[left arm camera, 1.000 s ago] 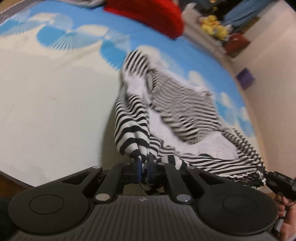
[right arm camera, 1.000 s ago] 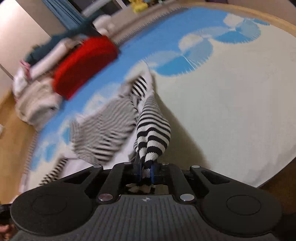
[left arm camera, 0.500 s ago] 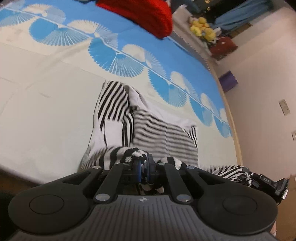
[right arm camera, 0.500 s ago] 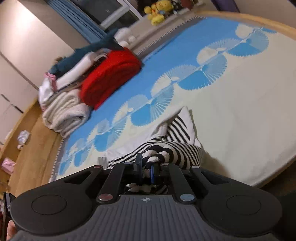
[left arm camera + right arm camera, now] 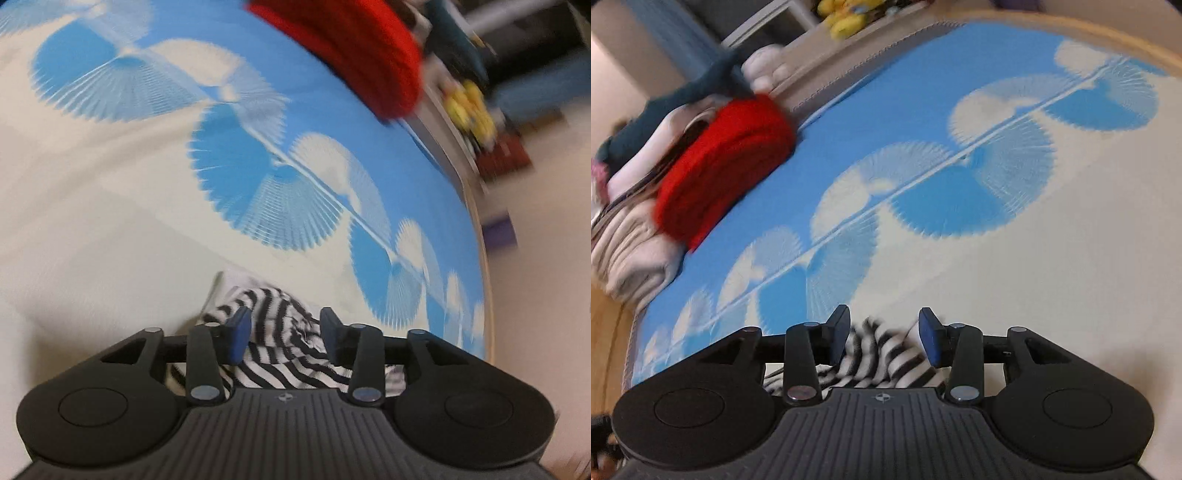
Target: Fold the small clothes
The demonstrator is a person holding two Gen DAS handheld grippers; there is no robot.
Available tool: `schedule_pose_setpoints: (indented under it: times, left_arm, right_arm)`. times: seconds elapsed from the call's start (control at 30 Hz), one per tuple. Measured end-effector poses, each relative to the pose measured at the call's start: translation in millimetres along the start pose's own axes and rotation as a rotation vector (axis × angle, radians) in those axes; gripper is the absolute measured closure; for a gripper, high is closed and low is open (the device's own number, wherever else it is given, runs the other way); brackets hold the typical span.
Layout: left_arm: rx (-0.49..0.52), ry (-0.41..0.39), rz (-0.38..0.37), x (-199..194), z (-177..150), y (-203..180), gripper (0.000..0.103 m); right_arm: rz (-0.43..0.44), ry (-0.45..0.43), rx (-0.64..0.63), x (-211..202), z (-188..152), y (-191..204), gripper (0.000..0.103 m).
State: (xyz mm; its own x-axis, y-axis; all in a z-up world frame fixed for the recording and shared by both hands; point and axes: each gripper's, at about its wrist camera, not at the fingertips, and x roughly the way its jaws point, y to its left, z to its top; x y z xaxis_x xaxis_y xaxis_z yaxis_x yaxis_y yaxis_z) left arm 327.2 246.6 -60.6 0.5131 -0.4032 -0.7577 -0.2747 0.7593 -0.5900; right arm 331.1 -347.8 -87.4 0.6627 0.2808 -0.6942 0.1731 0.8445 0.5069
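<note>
Both grippers released; blurred striped garment [image 5: 284, 354] half-hidden.

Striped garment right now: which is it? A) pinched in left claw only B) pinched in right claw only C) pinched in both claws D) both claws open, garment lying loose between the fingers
D: the left claw and right claw both show blue fingers spread wide, with the striped garment bunched loosely on the bedspread between them, not pinched.

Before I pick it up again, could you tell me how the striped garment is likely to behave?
The striped garment lies bunched in soft folds, so it will probably sag from any pinch. It looks like thin knit, likely light. Pushed across the bedspread, it would probably wrinkle rather than slide.
</note>
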Motion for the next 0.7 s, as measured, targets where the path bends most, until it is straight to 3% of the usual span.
schedule_pose_setpoints:
  times: [0.07,0.17,0.3,0.43,0.5,0.53,0.57,0.63,0.7]
  left_arm:
    - [0.122,-0.005,-0.001,-0.3,-5.3,-15.2,0.045]
    - [0.297,0.048,0.061,13.8,-25.9,-33.0,0.032]
    - [0.517,0.079,0.228,42.9,-55.2,-47.5,0.032]
    - [0.628,0.049,0.328,64.0,-64.1,-47.6,0.033]
    - [0.636,0.036,0.348,74.8,-61.5,-48.3,0.043]
    - [0.63,0.033,0.341,78.2,-59.3,-48.6,0.07]
    - [0.62,0.031,0.332,79.3,-55.8,-50.2,0.103]
    - [0.59,-0.065,0.329,70.0,-44.9,-57.0,0.102]
    - [0.533,-0.156,0.287,57.5,-32.4,-61.3,0.102]
  right_arm:
    - [0.05,0.032,-0.142,6.8,-9.4,14.5,0.056]
    - [0.01,0.066,-0.376,21.8,-34.5,33.4,0.054]
    - [-0.038,0.119,-0.534,45.5,-55.8,48.3,0.054]
    - [-0.083,0.098,-0.62,60.2,-59.2,58.7,0.051]
    - [-0.091,0.109,-0.665,70.9,-62.2,66.6,0.051]
    - [-0.097,0.116,-0.684,76.6,-61.5,69.9,0.053]
    - [-0.107,0.129,-0.707,81.1,-62.7,74.0,0.064]
    - [-0.12,0.1,-0.71,85.0,-55.5,79.4,0.094]
    - [-0.083,-0.004,-0.616,75.2,-36.0,79.2,0.095]
